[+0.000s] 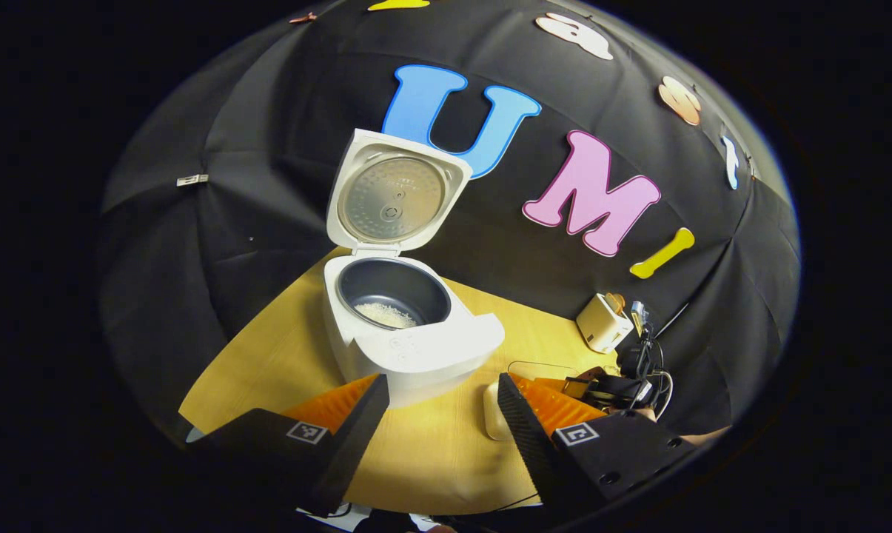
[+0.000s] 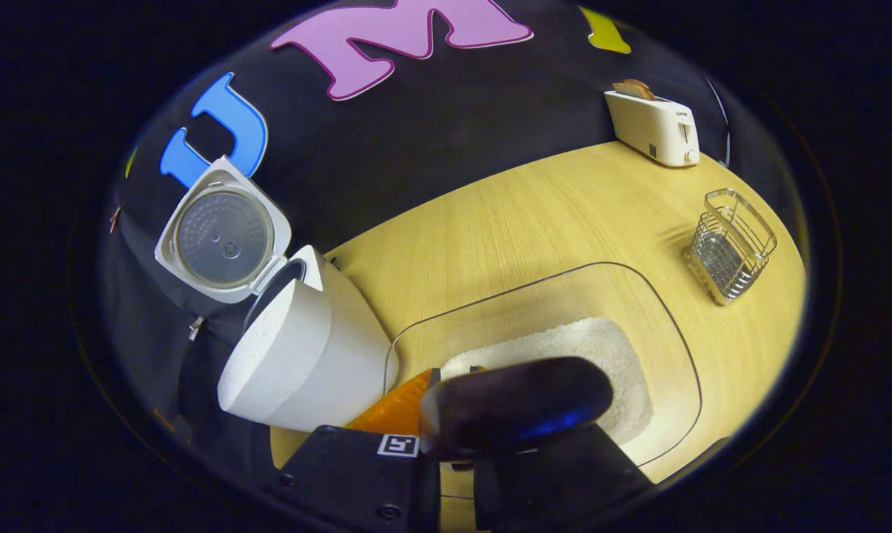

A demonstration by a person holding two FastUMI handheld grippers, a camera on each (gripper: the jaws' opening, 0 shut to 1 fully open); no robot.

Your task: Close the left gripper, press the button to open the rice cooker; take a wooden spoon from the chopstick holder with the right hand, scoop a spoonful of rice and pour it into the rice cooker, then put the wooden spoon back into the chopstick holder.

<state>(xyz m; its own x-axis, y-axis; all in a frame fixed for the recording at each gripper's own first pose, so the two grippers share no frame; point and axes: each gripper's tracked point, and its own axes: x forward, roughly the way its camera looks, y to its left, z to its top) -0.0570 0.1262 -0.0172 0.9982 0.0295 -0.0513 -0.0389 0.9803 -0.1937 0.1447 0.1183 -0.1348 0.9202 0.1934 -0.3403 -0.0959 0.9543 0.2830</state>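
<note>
With the rice cooker (image 1: 408,326) open and some rice already in its pot, the right gripper (image 2: 457,444), jaws clamped on the wooden spoon (image 2: 516,403) above the clear rice container (image 2: 660,414), could spill grains on the table (image 2: 534,215) if tilted, while the left gripper (image 1: 442,414) hangs with jaws apart.

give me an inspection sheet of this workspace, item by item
surface: light wooden table, bare around the items
job's things: rice cooker lid up, some rice in its pot; clear rice container holding white rice; wire chopstick holder standing with nothing in it; wooden spoon in the right gripper, bowl over the container
clutter: white toaster with bread in its slot, at the far edge
grippers: left gripper open, in front of the cooker; right gripper shut on the spoon
cables: black cables on the far gripper, in the left gripper view
surroundings: black cloth wall
</note>
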